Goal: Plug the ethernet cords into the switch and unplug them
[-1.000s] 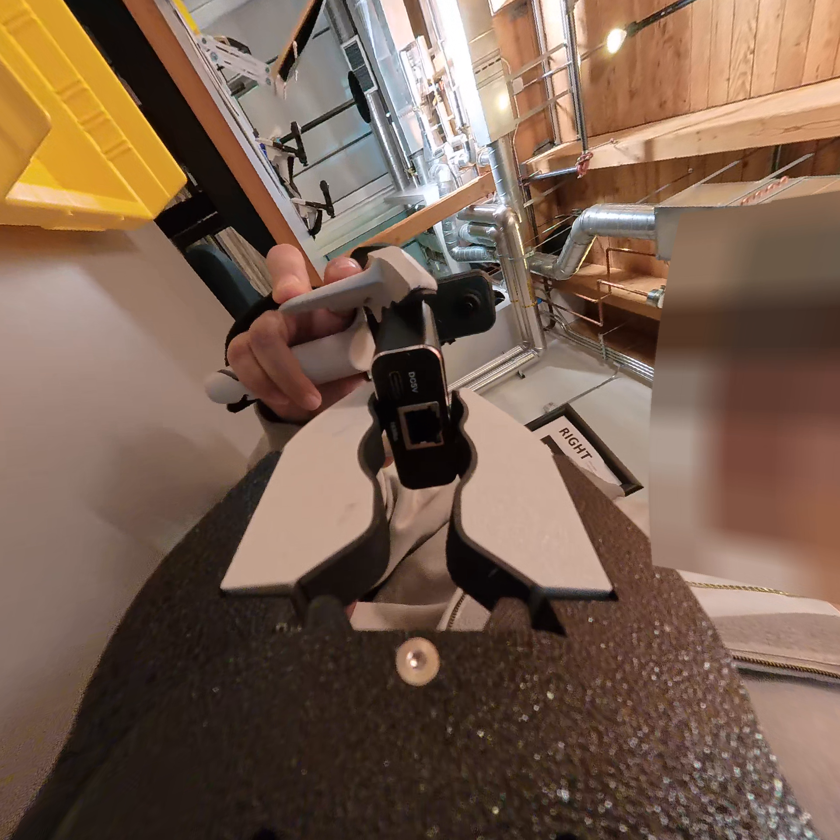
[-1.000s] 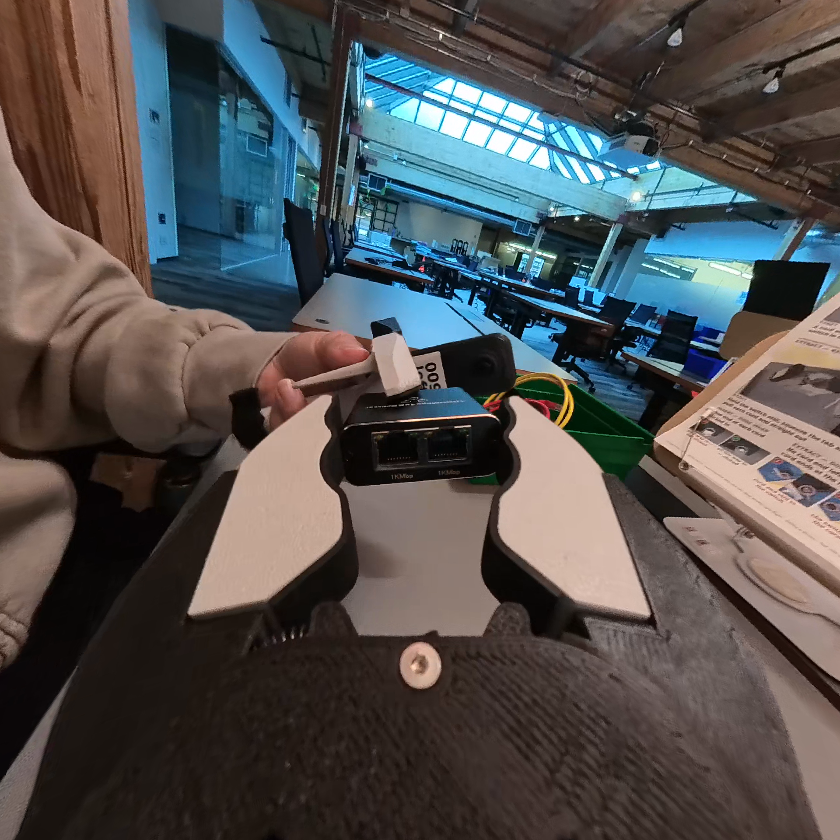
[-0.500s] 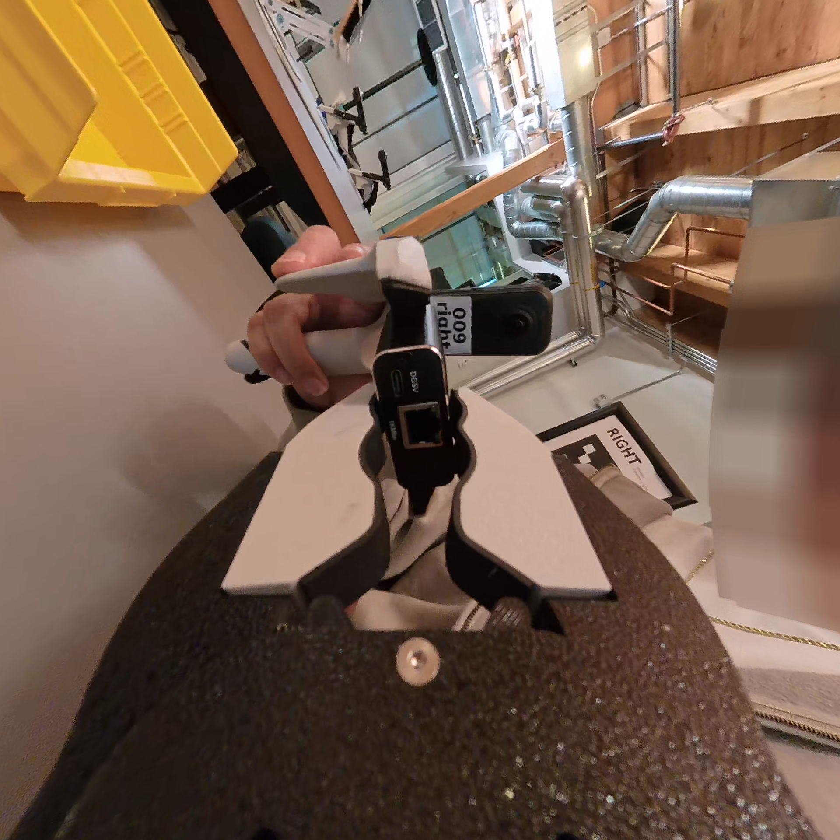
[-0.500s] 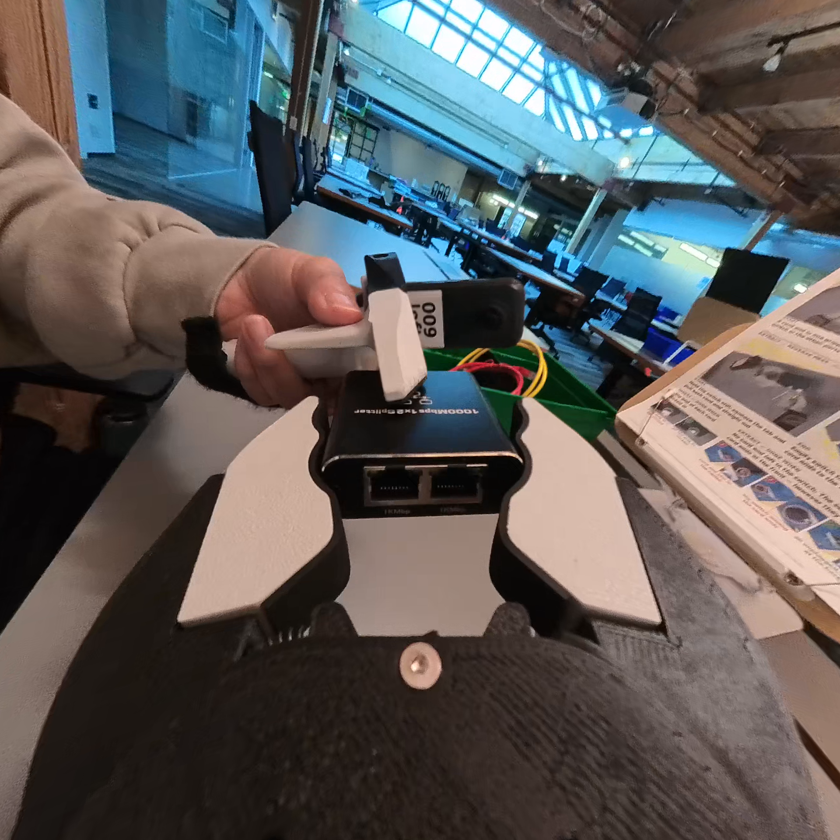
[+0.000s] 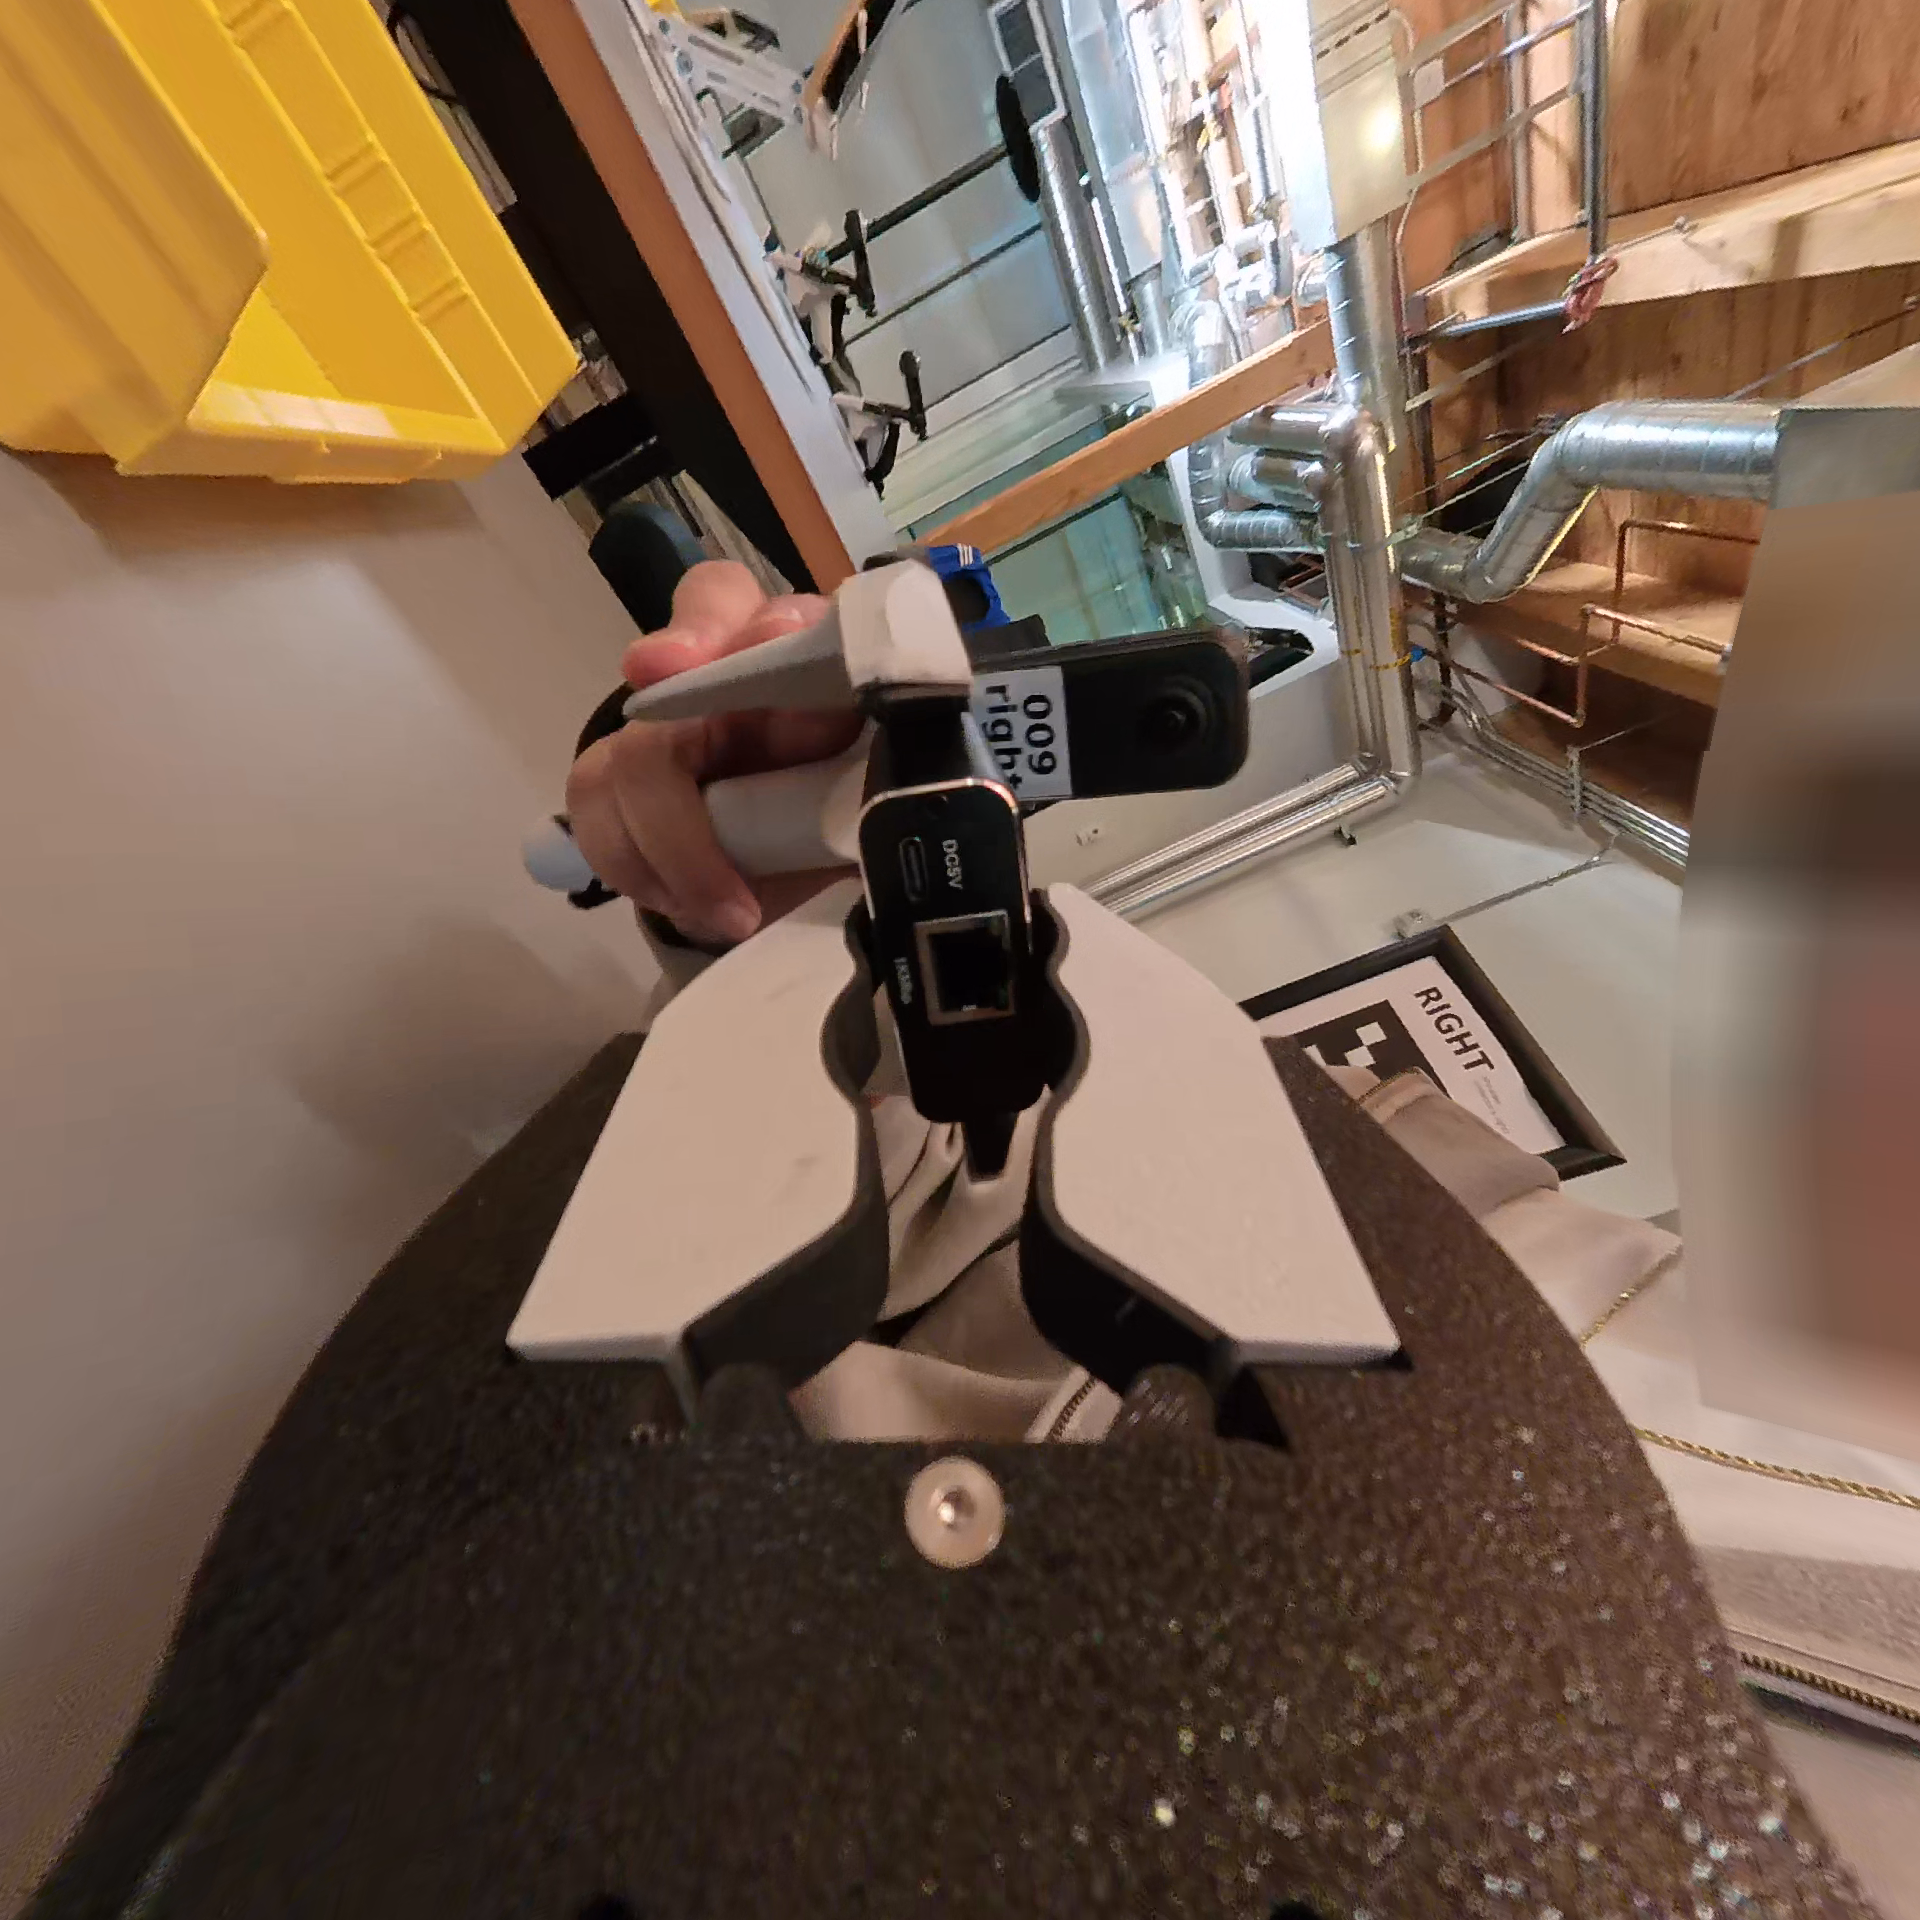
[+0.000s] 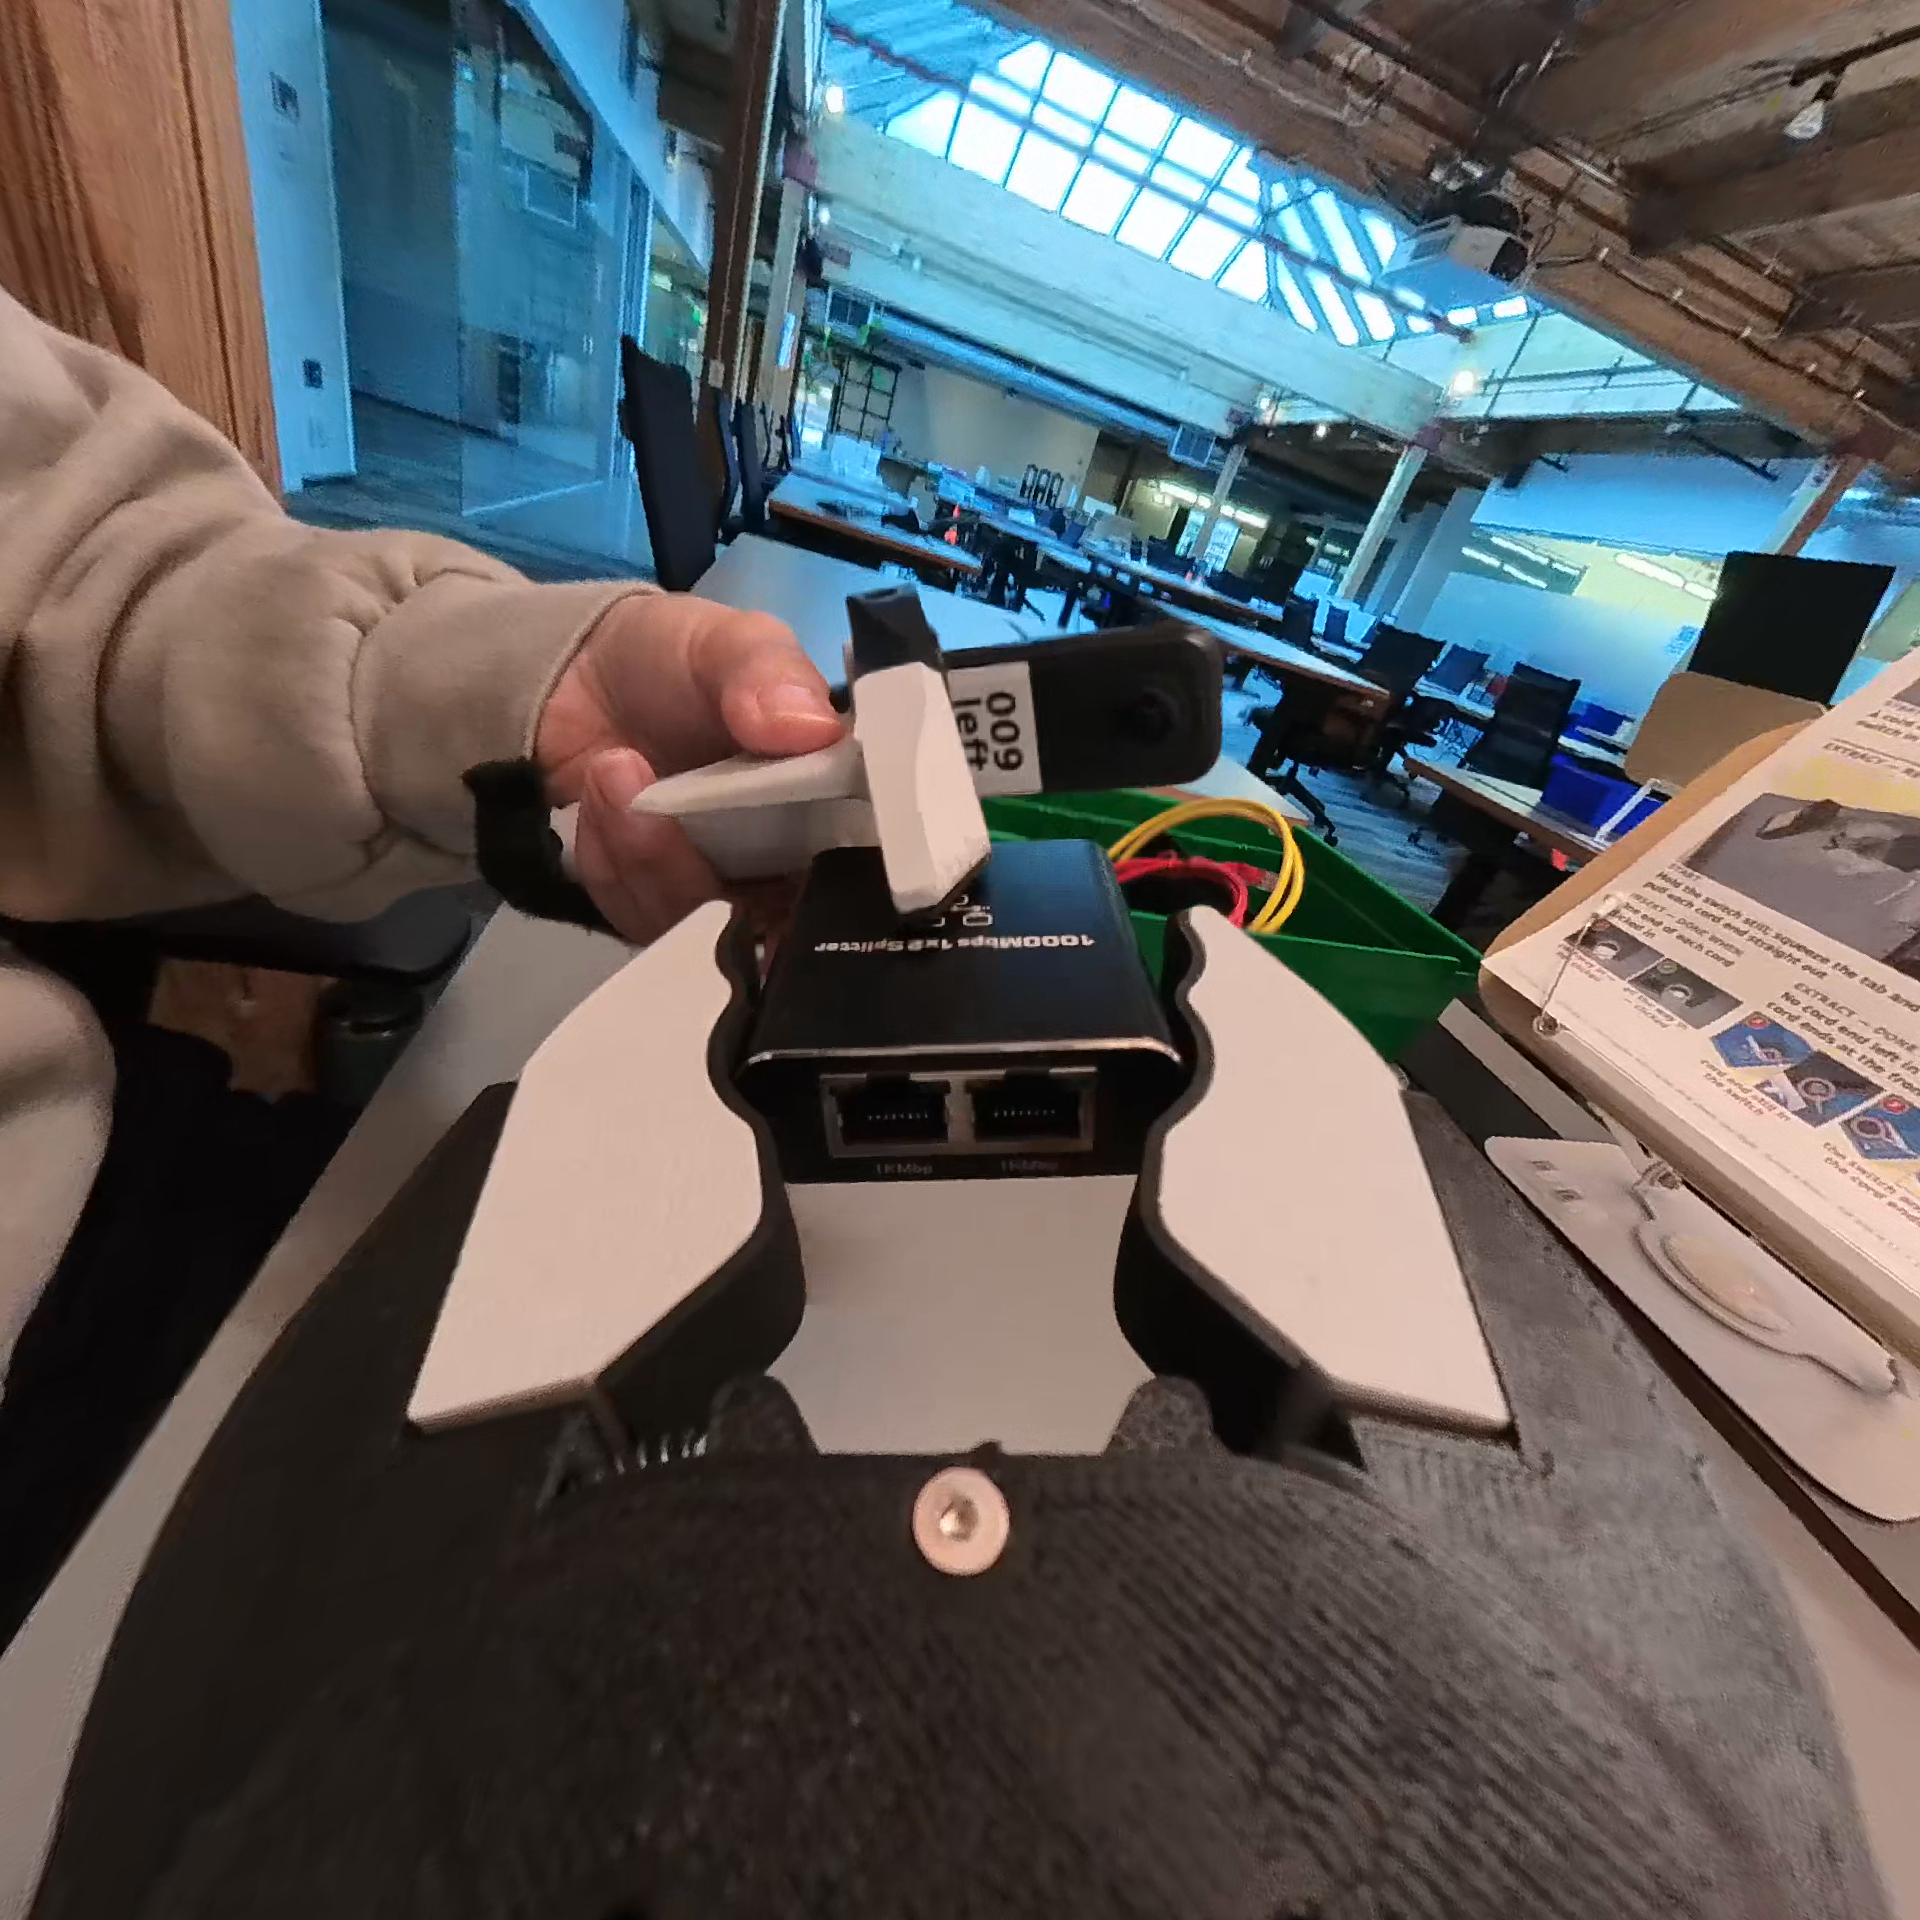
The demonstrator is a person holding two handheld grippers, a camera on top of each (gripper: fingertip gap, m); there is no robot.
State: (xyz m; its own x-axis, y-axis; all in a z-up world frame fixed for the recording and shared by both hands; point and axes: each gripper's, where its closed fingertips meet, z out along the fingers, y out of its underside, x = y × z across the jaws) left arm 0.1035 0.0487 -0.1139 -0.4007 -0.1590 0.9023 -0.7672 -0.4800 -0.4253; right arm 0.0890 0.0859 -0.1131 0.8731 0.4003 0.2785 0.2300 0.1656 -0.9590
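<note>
The small black switch is held in the air between both grippers. My right gripper is shut across its width, and its two empty ports face this camera. My left gripper is shut on the thin sides of the other end, where one empty port shows. Each gripper shows in the other's view: the left gripper on the switch's far end, the right gripper behind the switch. Yellow and red ethernet cords lie in a green bin beyond the switch. No cord is plugged in.
An instruction sheet on a board leans at the right, with a white card below it on the grey table. A yellow bin and a framed sign show in the left wrist view. A person's hand holds the left gripper. My two grippers' fingertips are within a few centimetres of each other.
Both grippers keep hold of the switch. It has tipped and come closer in the right wrist view, so more of its top face shows. The right gripper's camera has swung into the left wrist view.
</note>
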